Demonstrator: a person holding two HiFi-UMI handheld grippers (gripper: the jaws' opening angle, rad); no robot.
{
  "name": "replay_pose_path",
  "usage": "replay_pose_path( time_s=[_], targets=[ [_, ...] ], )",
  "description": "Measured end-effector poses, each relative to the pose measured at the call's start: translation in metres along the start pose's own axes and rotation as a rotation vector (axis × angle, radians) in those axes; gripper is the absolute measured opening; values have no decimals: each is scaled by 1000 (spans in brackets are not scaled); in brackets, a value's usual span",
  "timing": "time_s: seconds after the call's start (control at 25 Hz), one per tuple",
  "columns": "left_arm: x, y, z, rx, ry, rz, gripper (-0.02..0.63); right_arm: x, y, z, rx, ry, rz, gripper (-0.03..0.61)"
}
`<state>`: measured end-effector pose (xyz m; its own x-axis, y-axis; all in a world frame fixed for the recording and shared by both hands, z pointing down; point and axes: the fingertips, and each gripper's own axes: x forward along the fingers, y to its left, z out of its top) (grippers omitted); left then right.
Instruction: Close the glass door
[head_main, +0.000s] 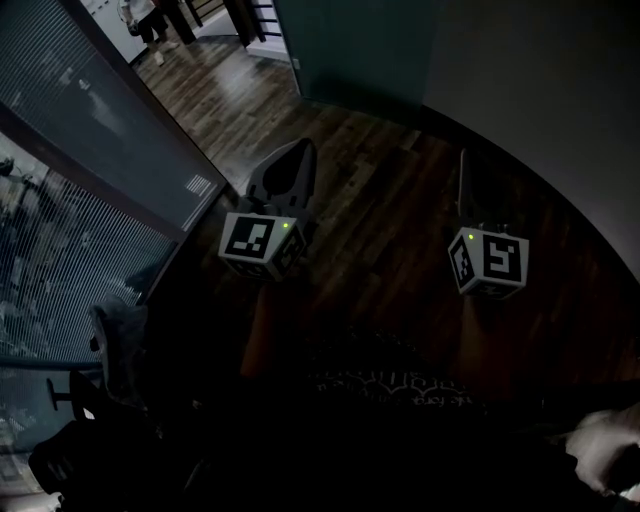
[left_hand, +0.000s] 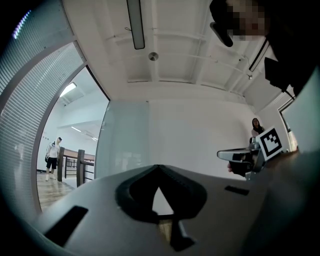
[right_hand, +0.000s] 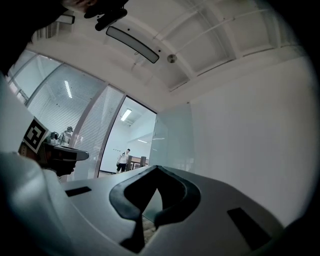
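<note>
Standing open at the right edge of a doorway, the tall pale-green frosted glass door (left_hand: 124, 137) is seen ahead of both tools, well apart from them and touched by neither. The left grey two-jaw gripper (left_hand: 158, 168) is pointed slightly upward with its dark jaws brought together at the tips, and nothing is clamped between them. The right grey two-jaw gripper (right_hand: 157, 168) is carried the same way, jaws together and empty, beside the left one over the dark wooden plank floor (head_main: 390, 190). A glazed partition lined with slatted blinds (head_main: 70, 230) is shown on the left. Beyond the doorway, a person in a white top (left_hand: 52, 156) is seen near a dark wooden railing (left_hand: 75, 167).
</note>
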<state>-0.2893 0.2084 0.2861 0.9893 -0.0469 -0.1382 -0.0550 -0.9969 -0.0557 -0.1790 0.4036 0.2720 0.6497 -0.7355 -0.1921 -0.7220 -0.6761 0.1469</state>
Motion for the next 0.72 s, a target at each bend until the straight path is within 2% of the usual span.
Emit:
replay_pose_path(
  time_s=[0.4,0.72],
  targets=[
    [8,-24,4,-12,-42,-52,2,-5,-28,-4,63,-10,-15,3],
    [19,-43,0,0,-32,-45,3,-7,-47,-9,12,-13,0,3]
  ],
)
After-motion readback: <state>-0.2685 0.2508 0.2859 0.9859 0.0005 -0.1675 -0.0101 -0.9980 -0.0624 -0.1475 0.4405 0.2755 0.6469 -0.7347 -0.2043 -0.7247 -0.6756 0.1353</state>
